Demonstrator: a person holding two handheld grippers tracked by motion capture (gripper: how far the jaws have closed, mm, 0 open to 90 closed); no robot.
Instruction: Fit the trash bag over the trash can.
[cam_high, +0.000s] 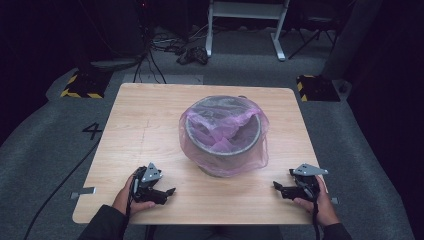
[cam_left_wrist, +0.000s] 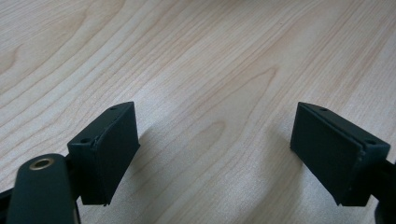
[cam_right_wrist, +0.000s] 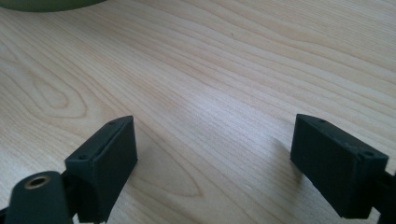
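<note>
Nearest the person, two hands rest on the front edge of a pale wooden table (cam_high: 145, 125), square with rounded corners and a fine wavy grain. The left gripper (cam_high: 169, 192), black and angular with a grey three-cornered plate on top, lies low by the table's near left side; in the left gripper view its two blocky matt jaws stand wide apart with only bare wood between them. The right gripper (cam_high: 276, 186), built the same, sits at the near right; its jaws also gape wide, nothing between them, just grain and soft shadows.

Farther on, at the middle of the table, stands a round grey bin (cam_high: 222, 131), well apart from both grippers and between them. A thin, translucent pink plastic bag (cam_high: 250, 150) lines it, crumpled inside and draped loosely over the rim and down the outer wall in soft folds.

Beyond the table lie grey carpet, cables and white frame legs (cam_high: 245, 25).
</note>
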